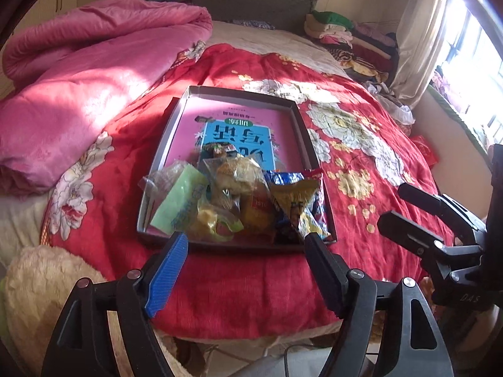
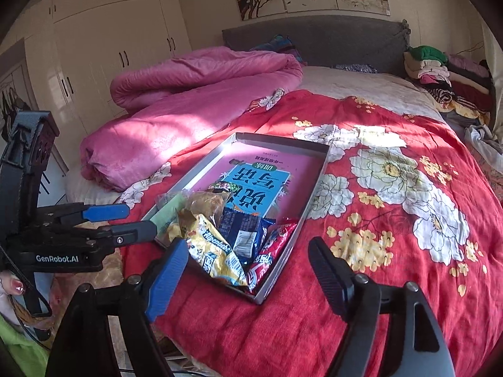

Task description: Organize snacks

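A shallow box (image 1: 301, 122) lies on the red floral bedspread (image 1: 361, 188). The snacks (image 1: 232, 201) are piled at the box's near end — all inside it. Just short of the box hover the left gripper (image 1: 245, 245) and right gripper (image 2: 248, 251), both with jaws spread wide and empty.

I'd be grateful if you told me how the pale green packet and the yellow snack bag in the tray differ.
The pale green packet is a flat-sided block in clear wrap, while the yellow snack bag is a crumpled, printed pouch. The green packet lies at the tray's left edge, toward the pink quilt; the yellow bag sits nearer the middle, overlapping a blue packet. Both lie in the near end of the tray, untouched by either gripper.
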`<state>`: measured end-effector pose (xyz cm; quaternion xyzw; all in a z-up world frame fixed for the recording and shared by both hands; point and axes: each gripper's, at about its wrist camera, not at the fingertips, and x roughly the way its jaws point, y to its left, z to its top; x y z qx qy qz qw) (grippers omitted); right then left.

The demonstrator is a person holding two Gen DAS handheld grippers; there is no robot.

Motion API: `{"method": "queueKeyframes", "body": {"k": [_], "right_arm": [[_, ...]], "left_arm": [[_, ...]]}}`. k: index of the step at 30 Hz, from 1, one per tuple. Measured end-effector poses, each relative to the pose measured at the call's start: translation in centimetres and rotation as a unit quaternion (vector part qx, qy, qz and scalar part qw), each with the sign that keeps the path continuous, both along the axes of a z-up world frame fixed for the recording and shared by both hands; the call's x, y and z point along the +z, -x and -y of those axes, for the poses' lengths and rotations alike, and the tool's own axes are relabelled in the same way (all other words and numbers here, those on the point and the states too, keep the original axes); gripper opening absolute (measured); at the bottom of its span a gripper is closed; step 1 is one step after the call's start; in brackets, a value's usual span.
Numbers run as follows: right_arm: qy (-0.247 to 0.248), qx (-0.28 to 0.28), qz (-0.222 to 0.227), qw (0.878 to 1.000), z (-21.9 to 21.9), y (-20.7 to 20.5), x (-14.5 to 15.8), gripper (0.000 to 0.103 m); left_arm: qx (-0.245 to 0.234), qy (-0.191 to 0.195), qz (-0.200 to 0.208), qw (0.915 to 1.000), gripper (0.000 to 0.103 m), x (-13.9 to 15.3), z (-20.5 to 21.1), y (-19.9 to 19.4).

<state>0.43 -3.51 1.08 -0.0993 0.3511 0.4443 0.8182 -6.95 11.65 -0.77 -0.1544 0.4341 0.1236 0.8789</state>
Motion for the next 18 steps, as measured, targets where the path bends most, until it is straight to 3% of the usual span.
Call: {"method": "queueKeyframes", "body": {"k": [8, 18], "right_arm": [[0.006, -0.004, 0.027, 1.0, 1.1, 2.8, 1.3, 0.098], [0.021, -0.001, 0.016, 1.0, 1.1, 3.3, 0.1, 0.099]], "left_arm": [[0.004, -0.001, 0.003, 1.0, 0.078, -0.1, 1.0, 1.1], [-0.001, -0.003, 0.001, 1.0, 0.078, -0.2, 1.4, 0.9]]}}
